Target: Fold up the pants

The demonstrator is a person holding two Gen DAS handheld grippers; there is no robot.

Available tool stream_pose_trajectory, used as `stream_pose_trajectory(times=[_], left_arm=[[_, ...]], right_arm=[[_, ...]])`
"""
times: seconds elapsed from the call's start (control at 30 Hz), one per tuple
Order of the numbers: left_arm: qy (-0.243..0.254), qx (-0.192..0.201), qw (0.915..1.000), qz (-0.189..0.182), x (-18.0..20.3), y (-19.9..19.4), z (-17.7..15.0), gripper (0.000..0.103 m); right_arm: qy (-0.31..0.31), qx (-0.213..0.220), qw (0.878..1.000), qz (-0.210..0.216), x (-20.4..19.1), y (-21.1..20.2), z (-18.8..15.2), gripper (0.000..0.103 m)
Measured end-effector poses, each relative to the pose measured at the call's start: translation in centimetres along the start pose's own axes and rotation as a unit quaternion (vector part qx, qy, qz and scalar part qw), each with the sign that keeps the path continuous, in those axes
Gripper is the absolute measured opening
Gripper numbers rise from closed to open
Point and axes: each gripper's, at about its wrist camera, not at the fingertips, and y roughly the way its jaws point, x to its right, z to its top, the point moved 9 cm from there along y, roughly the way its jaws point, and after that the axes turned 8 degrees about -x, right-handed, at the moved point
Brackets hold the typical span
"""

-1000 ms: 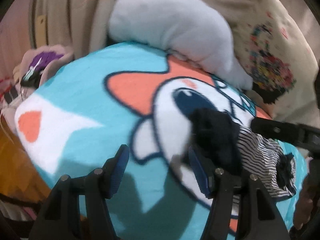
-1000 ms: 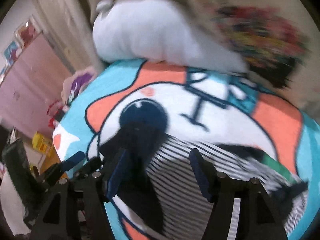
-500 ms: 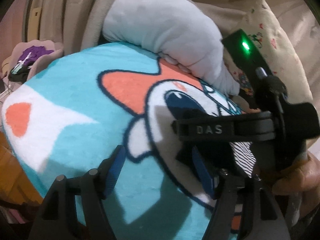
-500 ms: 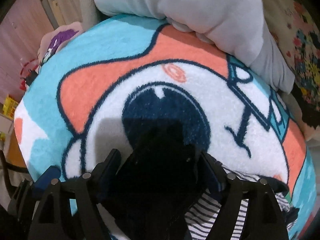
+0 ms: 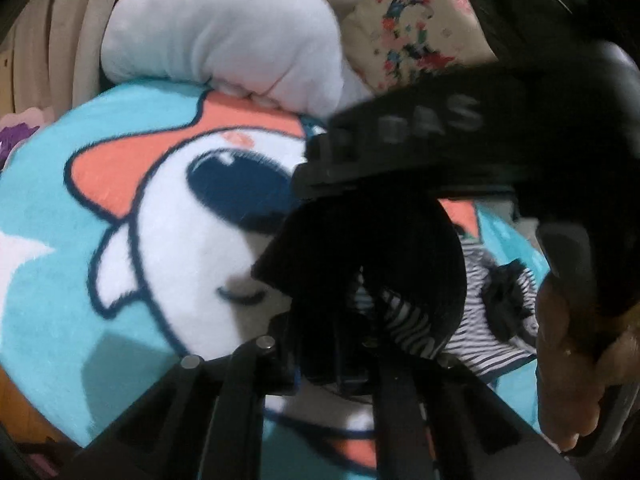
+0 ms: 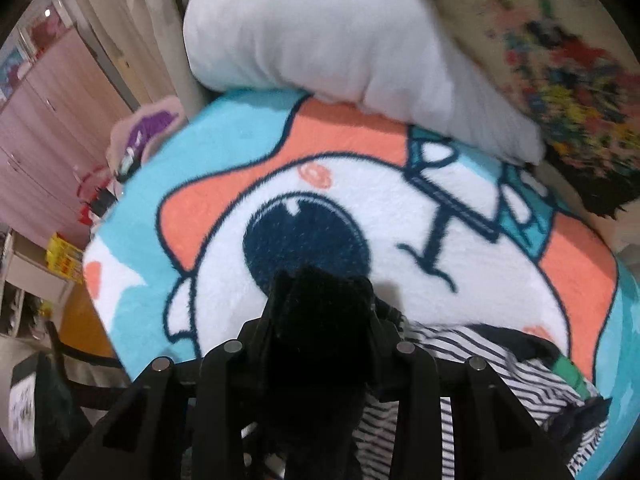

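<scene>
Where both cameras look down their fingers, dark cloth of the pants (image 6: 316, 320) hides the pads: the left gripper (image 5: 332, 360) is clamped on it, the right gripper (image 6: 320, 344) closing around it. Beyond, striped fabric lies on the cartoon blanket (image 6: 224, 152); the grey pillow (image 6: 320, 32) blurs.

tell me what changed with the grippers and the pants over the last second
Both grippers went from open to gripping the pants' black fabric: the left gripper shut on it, the right gripper is closing around it. The right gripper's body moved in above the left's view. The cartoon blanket and grey pillow stayed put.
</scene>
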Motion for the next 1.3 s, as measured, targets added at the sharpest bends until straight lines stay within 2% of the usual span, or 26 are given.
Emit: stream_pose_trajectory(times=[0.13, 0.27, 0.47, 0.6, 0.67, 0.7, 0.77, 0.9, 1.0, 1.07, 1.1, 1.17, 1.23, 1.3], left_arm=[[0.021, 0.018, 0.9995, -0.014, 3.4, -1.6, 0.7, 0.011], [0.063, 0.024, 0.9975, -0.02, 8.2, -1.6, 1.2, 0.011], [0.12, 0.004, 0.9923, -0.032, 14.8, 0.8, 0.4, 0.011], [0.153, -0.015, 0.9876, -0.032, 18.0, 3.1, -0.4, 0.012], [0.162, -0.022, 0.9861, -0.03, 18.5, 3.6, -0.8, 0.014], [0.165, -0.025, 0.9855, -0.031, 18.6, 3.6, -1.1, 0.018], [0.168, -0.03, 0.9849, -0.032, 18.3, 3.4, -1.4, 0.026], [0.158, -0.03, 0.9863, -0.037, 17.0, 1.3, -1.7, 0.037], [0.137, -0.015, 0.9898, -0.036, 15.6, 0.1, -0.6, 0.042], [0.128, -0.009, 0.9915, -0.019, 14.6, 0.4, 0.2, 0.043], [0.124, -0.015, 0.9921, -0.01, 14.3, 1.0, 0.2, 0.043], [0.122, -0.029, 0.9921, -0.008, 14.2, 1.8, -0.1, 0.043], [0.127, -0.046, 0.9909, 0.003, 14.2, 3.2, -0.9, 0.043], [0.135, -0.057, 0.9891, 0.013, 14.2, 4.2, -1.8, 0.043]], right_arm=[[0.031, 0.039, 0.998, 0.031, 3.0, -3.9, -1.0, 0.038], [0.066, 0.071, 0.994, 0.048, 6.6, -6.8, -1.7, 0.038], [0.142, 0.1, 0.983, 0.068, 14.2, -9.4, -5.5, 0.038], [0.184, 0.109, 0.973, 0.082, 18.6, -9.3, -8.0, 0.038], [0.197, 0.112, 0.971, 0.082, 20.4, -8.7, -9.5, 0.042], [0.201, 0.113, 0.97, 0.077, 21.3, -8.5, -10.0, 0.045], [0.215, 0.116, 0.968, 0.051, 23.0, -7.9, -11.1, 0.058], [0.235, 0.145, 0.961, 0.02, 25.2, -9.8, -12.6, 0.061], [0.235, 0.191, 0.953, 0.0, 25.4, -13.0, -12.8, 0.061], [0.233, 0.213, 0.948, 0.04, 24.6, -14.3, -12.6, 0.061], [0.228, 0.22, 0.944, 0.091, 23.5, -14.6, -12.3, 0.061], [0.213, 0.214, 0.939, 0.163, 21.7, -14.1, -12.2, 0.061], [0.21, 0.199, 0.937, 0.194, 20.9, -13.0, -12.2, 0.061], [0.222, 0.178, 0.938, 0.2, 21.0, -11.1, -12.6, 0.061]])
